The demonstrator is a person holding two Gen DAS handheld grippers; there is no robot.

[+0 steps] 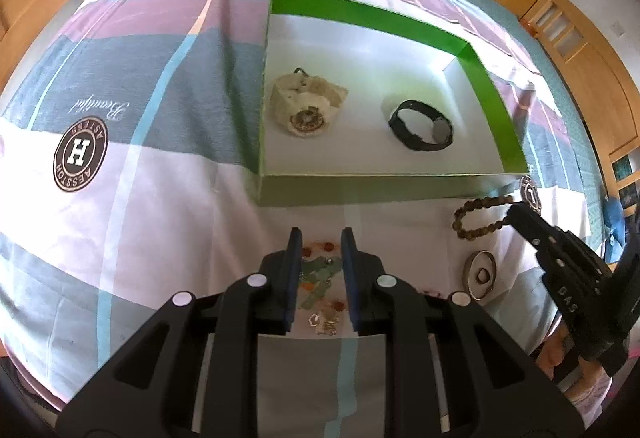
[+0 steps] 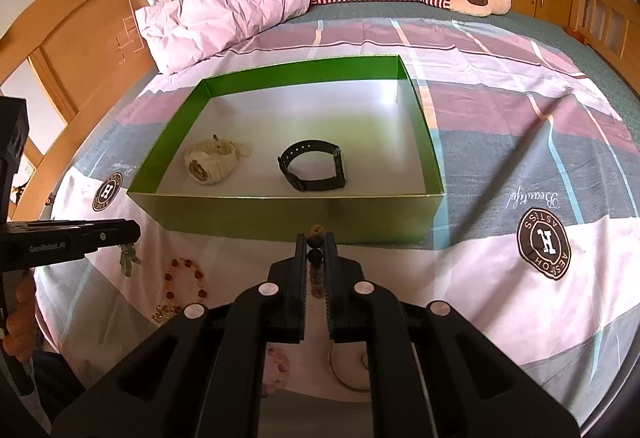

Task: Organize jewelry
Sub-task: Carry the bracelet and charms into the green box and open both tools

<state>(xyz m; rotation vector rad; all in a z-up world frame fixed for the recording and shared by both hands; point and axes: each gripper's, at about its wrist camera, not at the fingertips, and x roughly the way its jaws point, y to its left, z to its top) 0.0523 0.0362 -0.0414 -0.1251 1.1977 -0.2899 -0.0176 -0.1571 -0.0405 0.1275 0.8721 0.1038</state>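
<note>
Green pendant [image 1: 320,270] partly hidden between left jaws, bangle [image 2: 348,374] half covered by right gripper body, brown beads [image 2: 316,270] mostly hidden between right jaws

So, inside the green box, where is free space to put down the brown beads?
The green box floor is bare right of the black watch up to the right wall, and along the far wall. The left part holds the cream watch. The bedspread before the box is crowded with jewelry.

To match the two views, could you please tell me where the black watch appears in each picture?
Left wrist view: black watch lies right of centre, in the green box, right of the cream watch.
Right wrist view: black watch lies near centre, mid-box.
Shared landmark: the cream watch, on its left in both.
</note>
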